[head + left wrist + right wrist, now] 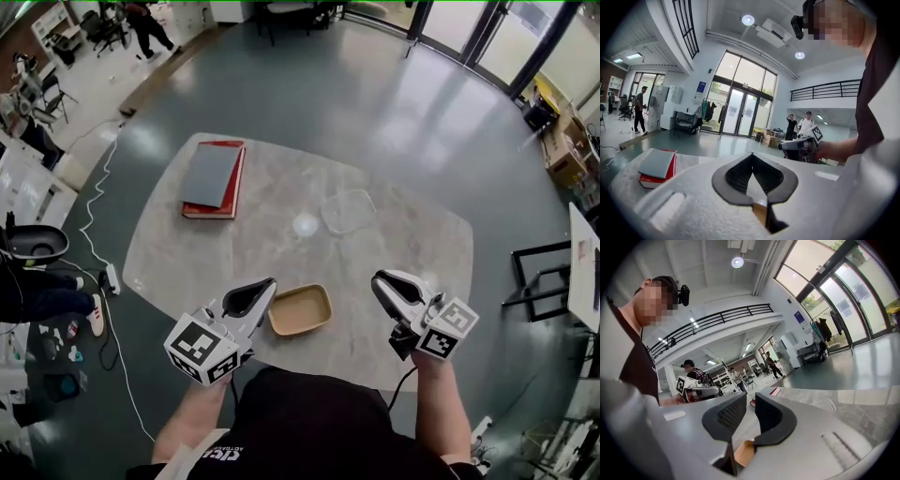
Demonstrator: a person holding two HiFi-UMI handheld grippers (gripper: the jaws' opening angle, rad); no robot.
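My left gripper (pixel 267 285) hovers over the front of the marble table (pixel 412 244), shut with nothing between its jaws; in the left gripper view (pixel 751 155) the tips meet. My right gripper (pixel 379 281) hangs at the same height, open by a narrow gap (pixel 751 400) and empty. A shallow tan tray (pixel 300 310) lies on the table between the two grippers, just right of the left one. A sliver of the tray shows under the jaws in each gripper view (pixel 760 213) (pixel 742 452). Each gripper faces the other across the tray.
A grey book on a red book (pixel 214 178) lies at the table's far left. A clear container (pixel 349 211) sits past the middle. White cable (pixel 98 202) and a power strip lie on the floor at left. People stand far off.
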